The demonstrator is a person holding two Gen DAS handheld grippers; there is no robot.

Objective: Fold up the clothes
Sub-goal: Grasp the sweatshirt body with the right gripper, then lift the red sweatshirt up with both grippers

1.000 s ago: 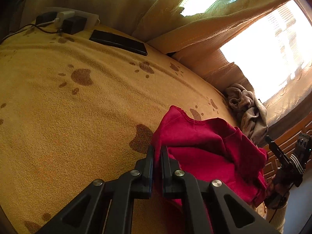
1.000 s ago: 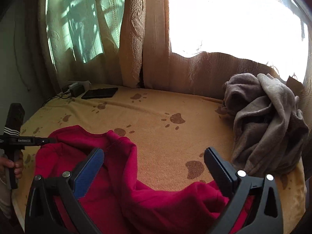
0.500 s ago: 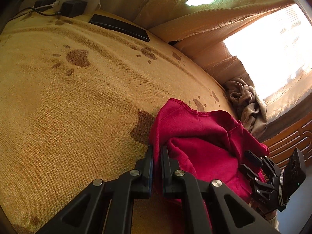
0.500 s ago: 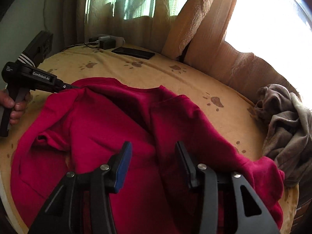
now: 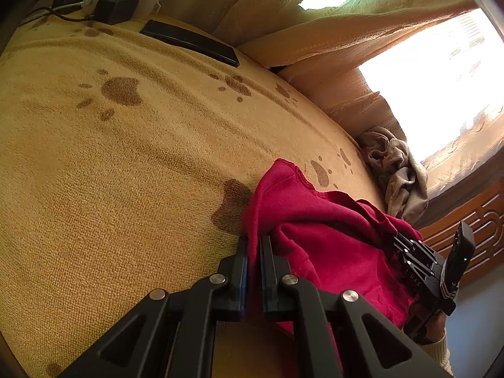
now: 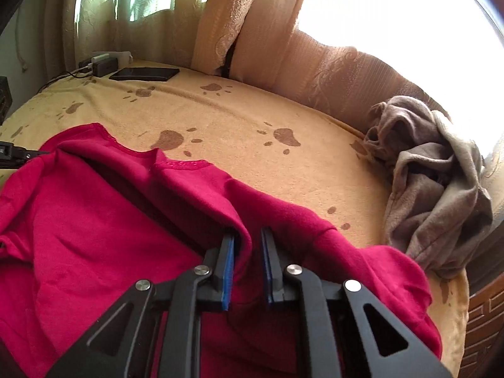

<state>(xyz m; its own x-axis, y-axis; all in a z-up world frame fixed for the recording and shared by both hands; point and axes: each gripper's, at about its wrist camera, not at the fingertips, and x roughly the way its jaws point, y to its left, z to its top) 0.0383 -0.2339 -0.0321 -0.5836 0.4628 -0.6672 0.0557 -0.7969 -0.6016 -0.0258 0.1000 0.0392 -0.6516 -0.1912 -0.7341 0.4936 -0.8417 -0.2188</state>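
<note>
- Far left corner of the yellow paw-print blanket [image 6: 239,116]: white power strip with black chargers [image 6: 104,61], flat black phone [image 6: 145,74] just beside.
- Left gripper [image 5: 253,242]: clamped tight on an edge of the crimson fleece top [image 6: 104,230], at the blanket's near left side.
- Crimson fleece top: spread rumpled across the near half of the blanket, neckline toward the curtains [image 6: 217,15].
- Right gripper [image 6: 249,239]: jaws closing around a raised fold of the top, cloth between the blue pads [image 6: 228,271].
- Far right: crumpled grey-beige garment [image 6: 431,182] heaped at the blanket's edge, apart from the top.
</note>
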